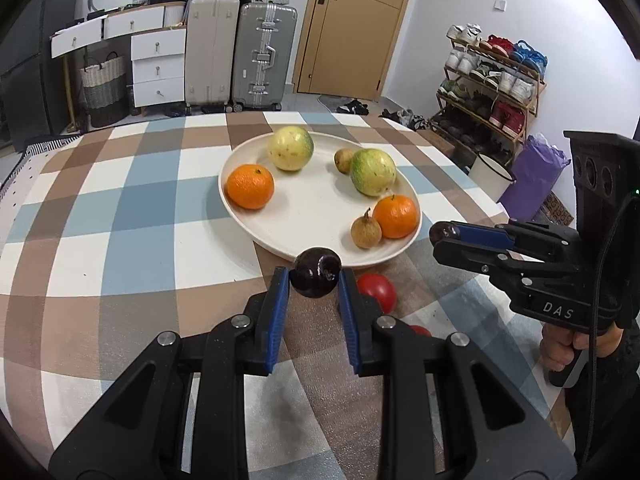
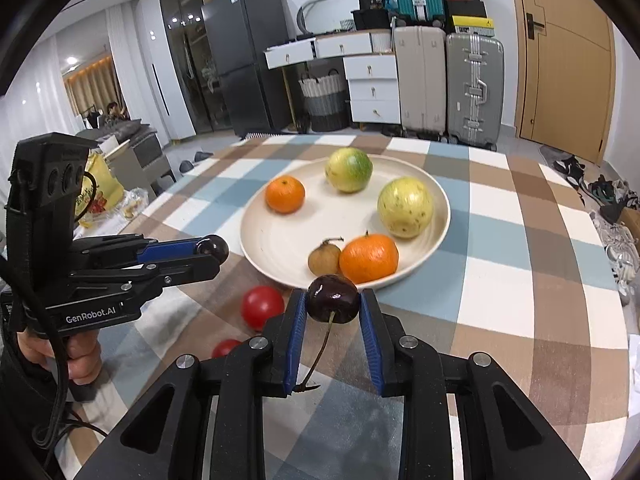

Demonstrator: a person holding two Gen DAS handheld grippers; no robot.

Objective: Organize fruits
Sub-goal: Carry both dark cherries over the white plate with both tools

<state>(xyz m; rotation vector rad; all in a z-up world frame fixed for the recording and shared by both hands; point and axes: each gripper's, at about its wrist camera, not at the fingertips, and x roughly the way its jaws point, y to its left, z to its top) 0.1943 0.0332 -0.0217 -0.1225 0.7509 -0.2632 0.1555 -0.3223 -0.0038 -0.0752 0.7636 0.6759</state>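
Observation:
My left gripper (image 1: 315, 276) is shut on a dark cherry (image 1: 315, 273), held just above the near rim of the cream plate (image 1: 304, 220). My right gripper (image 2: 333, 300) is shut on a second dark cherry (image 2: 333, 298) whose stem hangs down between the fingers. Each gripper shows in the other's view: the right gripper (image 1: 446, 236) at right, the left gripper (image 2: 214, 250) at left, both with a cherry at the tips. The plate (image 2: 280, 240) holds two oranges (image 1: 251, 186) (image 1: 397, 216), two yellow-green round fruits (image 1: 291, 148) (image 1: 373, 172) and two small brown fruits (image 1: 365, 231) (image 1: 343, 160).
Two red cherry tomatoes (image 2: 262, 307) (image 2: 225, 348) lie on the checked tablecloth (image 1: 120, 220) near the plate's front edge, between the grippers. Beyond the table stand suitcases (image 1: 264, 56), white drawers, a basket and a shoe rack (image 1: 492, 80). A hand (image 2: 80, 356) grips the left handle.

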